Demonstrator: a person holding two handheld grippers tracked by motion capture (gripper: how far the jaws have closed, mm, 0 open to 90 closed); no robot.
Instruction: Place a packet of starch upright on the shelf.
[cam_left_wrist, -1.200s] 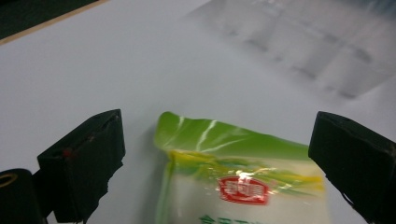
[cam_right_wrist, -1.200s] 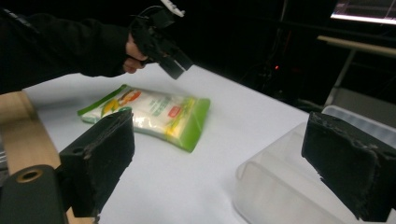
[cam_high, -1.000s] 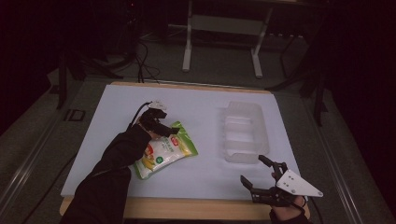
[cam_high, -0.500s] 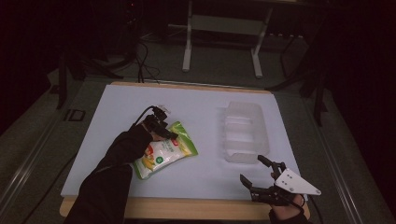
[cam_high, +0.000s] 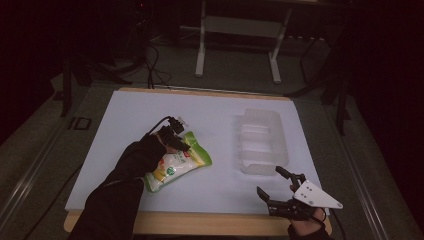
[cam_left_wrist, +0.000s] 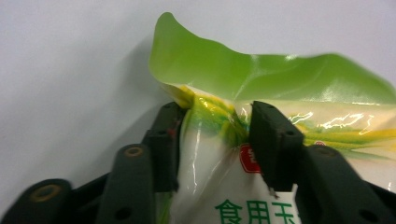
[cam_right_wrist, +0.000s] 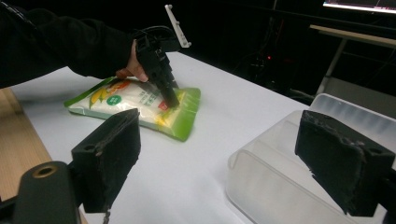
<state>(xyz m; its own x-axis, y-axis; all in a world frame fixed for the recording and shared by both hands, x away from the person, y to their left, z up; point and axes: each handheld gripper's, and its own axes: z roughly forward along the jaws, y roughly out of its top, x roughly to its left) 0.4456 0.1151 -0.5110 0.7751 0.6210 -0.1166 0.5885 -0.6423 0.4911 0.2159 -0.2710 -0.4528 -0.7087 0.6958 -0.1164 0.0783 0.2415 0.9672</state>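
Evidently a grasp is being made: the left tongs (cam_left_wrist: 212, 140) are seen clamped across the upper edge of the green snack bag (cam_high: 177, 162), which lies flat on the white surface (cam_high: 215, 112). The right tongs (cam_high: 274, 185) are held agape beside the clear container (cam_high: 262, 140). Next, a lift toward that container seems called for.
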